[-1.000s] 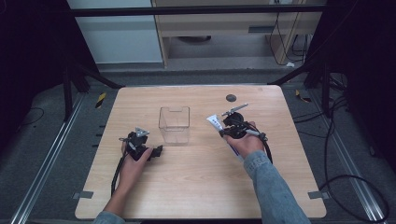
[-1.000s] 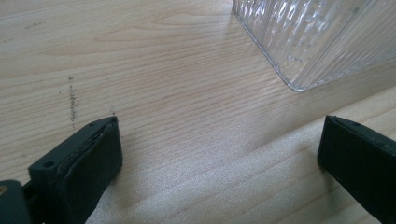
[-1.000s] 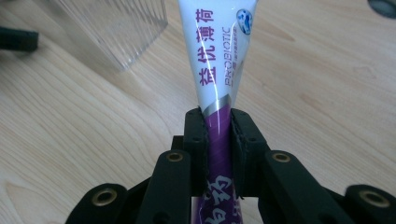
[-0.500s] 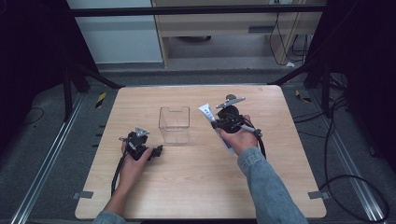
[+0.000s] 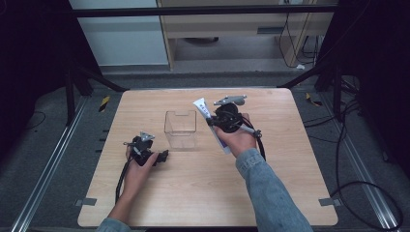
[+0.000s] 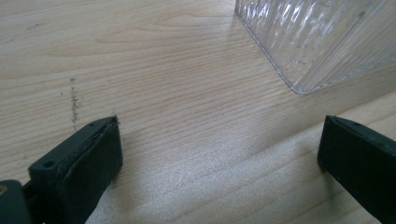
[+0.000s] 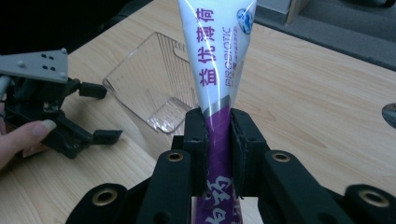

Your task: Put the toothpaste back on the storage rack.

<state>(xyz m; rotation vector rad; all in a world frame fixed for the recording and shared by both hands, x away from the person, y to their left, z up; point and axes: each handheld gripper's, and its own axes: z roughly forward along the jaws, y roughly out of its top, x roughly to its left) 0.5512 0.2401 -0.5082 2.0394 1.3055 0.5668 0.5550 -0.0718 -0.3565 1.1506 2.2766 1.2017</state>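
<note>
Nearest us, our left gripper rests on the wooden table, its jaws spread wide with nothing but bare wood between them; in the left gripper view a corner of the clear plastic box lies just past the jaws. Farther in, our right gripper is lifted above the table to the right of the box, its jaws clamped on the purple lower part of a white toothpaste tube. The tube's flat white end points away from us, up toward the table's far edge.
</note>
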